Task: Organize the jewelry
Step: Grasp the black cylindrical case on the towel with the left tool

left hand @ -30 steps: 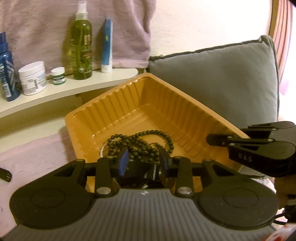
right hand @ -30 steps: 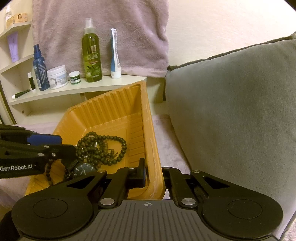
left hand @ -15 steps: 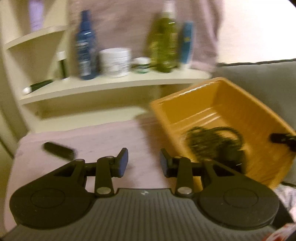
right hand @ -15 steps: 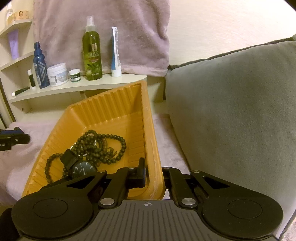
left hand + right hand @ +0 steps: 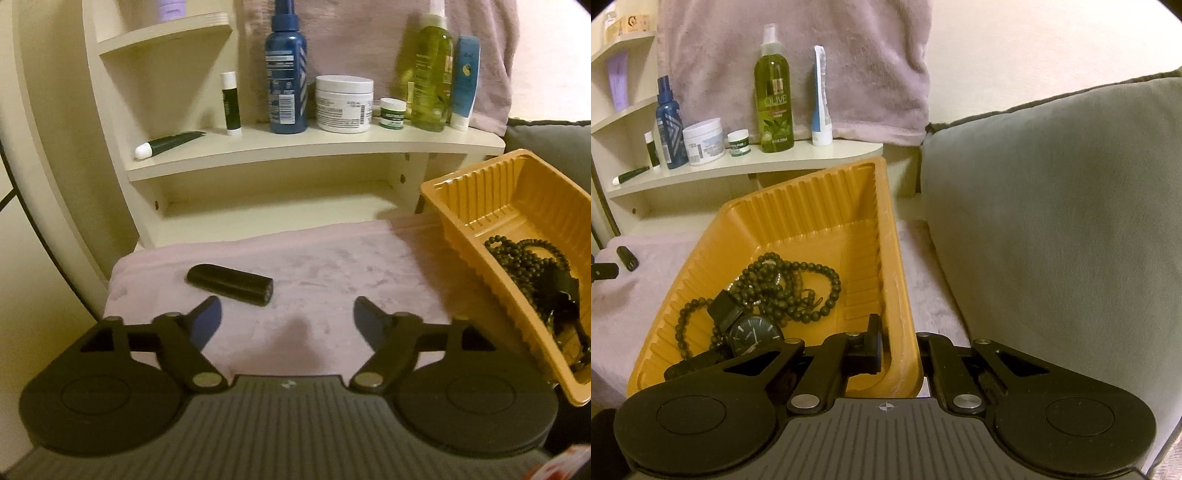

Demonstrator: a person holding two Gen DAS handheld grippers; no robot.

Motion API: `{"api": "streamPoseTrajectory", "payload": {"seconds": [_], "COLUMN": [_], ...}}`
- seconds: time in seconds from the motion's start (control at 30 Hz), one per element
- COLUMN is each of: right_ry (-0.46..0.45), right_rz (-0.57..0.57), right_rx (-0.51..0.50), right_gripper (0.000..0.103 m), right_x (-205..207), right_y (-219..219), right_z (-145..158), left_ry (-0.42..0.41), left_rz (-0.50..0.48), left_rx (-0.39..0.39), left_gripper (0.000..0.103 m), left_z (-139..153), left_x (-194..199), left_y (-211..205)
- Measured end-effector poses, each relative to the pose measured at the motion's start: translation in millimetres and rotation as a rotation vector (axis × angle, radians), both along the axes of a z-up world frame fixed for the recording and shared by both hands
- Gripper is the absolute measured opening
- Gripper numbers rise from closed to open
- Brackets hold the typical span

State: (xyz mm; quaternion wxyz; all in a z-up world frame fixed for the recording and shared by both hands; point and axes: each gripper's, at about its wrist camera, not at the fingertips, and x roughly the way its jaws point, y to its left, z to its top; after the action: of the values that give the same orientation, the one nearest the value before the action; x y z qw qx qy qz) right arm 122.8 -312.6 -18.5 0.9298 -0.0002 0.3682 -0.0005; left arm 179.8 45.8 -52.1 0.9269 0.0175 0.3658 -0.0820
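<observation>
Black tube (image 5: 229,285) lies crosswise just ahead-left of the left gripper (image 5: 287,316), jaws opening, empty; right gripper (image 5: 899,345) clamps the tray (image 5: 903,295) rim.

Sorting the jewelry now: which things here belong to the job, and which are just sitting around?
Job: orange tray, bead necklaces, wristwatch, black case on the cloth; right claw clamped on tray wall.

Bystanders: shelf toiletries, e.g. green spray bottle; grey cushion.
</observation>
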Motion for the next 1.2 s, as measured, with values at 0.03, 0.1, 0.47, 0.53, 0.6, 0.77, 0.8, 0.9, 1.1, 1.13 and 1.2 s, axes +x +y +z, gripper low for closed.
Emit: {"api": "streamPoseTrajectory", "payload": {"seconds": [0.03, 0.1, 0.47, 0.53, 0.6, 0.77, 0.8, 0.9, 1.1, 1.13, 1.2], "right_ry": [0.001, 0.002, 0.006, 0.008, 0.011, 0.019, 0.02, 0.021, 0.025, 0.027, 0.032], "right_rz": [0.001, 0.005, 0.009, 0.009, 0.009, 0.005, 0.004, 0.006, 0.003, 0.0, -0.004], "right_rx": [0.001, 0.0, 0.004, 0.009, 0.014, 0.019, 0.019, 0.019, 0.026, 0.03, 0.04], "right_gripper": [0.006, 0.006, 0.006, 0.006, 0.006, 0.006, 0.006, 0.006, 0.006, 0.006, 0.006], "right_x": [0, 1, 1, 1, 2, 3, 3, 4, 6, 7, 8], "right_y": [0, 0, -1, -2, -3, -5, -5, -5, -6, -7, -9], "right_z": [0, 0, -1, -2, -2, -4, -4, -4, -6, -7, -8], "left_ry": [-0.001, 0.001, 0.015, 0.018, 0.017, 0.001, -0.001, -0.01, -0.002, 0.0, 0.007], "left_rz": [0.001, 0.002, 0.009, 0.005, 0.0, -0.035, -0.041, -0.062, -0.094, -0.099, -0.11], "left_rx": [0.0, 0.004, 0.02, 0.03, 0.041, 0.04, 0.042, 0.047, 0.039, 0.043, 0.043], "left_gripper": [0.086, 0.088, 0.094, 0.095, 0.095, 0.095, 0.095, 0.095, 0.095, 0.094, 0.091], "left_z": [-1, -4, -21, -24, -28, -36, -38, -43, -51, -52, -54], "left_x": [1, 3, 17, 19, 22, 32, 35, 45, 63, 65, 70], "left_y": [3, 6, 32, 36, 38, 42, 42, 42, 46, 46, 47]}}
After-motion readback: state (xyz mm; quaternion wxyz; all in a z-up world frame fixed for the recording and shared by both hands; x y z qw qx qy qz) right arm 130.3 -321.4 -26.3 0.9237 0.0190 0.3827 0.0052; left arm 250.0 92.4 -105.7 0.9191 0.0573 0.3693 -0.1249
